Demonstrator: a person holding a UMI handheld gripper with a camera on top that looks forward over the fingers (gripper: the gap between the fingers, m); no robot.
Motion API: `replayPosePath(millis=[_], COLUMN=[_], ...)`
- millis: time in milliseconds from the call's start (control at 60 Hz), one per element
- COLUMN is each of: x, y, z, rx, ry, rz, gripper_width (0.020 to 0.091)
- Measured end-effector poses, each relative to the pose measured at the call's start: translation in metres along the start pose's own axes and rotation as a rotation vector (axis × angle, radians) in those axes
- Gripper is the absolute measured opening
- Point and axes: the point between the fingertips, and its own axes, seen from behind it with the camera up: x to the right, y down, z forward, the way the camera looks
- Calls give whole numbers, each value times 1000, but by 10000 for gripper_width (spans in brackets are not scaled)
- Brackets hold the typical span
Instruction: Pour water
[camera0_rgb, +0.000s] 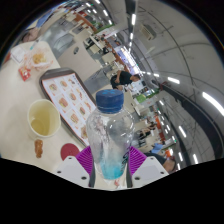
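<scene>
Fingers (108, 166) are clamping the capped water bottle (108, 135), holding it upright over the table (20, 110). Beside the bottle, a cup (43, 118) is waiting near a menu (70, 98). Pouring is not yet looking started; cap is on.

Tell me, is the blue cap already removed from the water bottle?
No, the blue cap sits on top of the water bottle, which the gripper holds between its fingers, beside the paper cup.
</scene>
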Motion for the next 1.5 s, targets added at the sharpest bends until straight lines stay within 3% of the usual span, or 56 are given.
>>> replayPosePath(millis=[267, 433, 700, 850, 1050, 1117, 1150, 1183, 1267, 1500], x=[-47, -74, -110, -105, -107, -110, -109, -107, -97, -84], y=[2, 1, 16, 17, 19, 26, 28, 31, 41, 62], z=[23, 44, 72, 71, 70, 65, 59, 52, 25, -96], rx=[95, 109, 83, 138, 111, 64, 53, 39, -6, -176], ry=[-291, -421, -502, -486, -499, -510, -513, -516, -489, -448], rz=[556, 738, 861, 864, 860, 831, 824, 818, 819, 896], gripper_width=[415, 414, 421, 420, 568, 724, 867, 832, 862, 859])
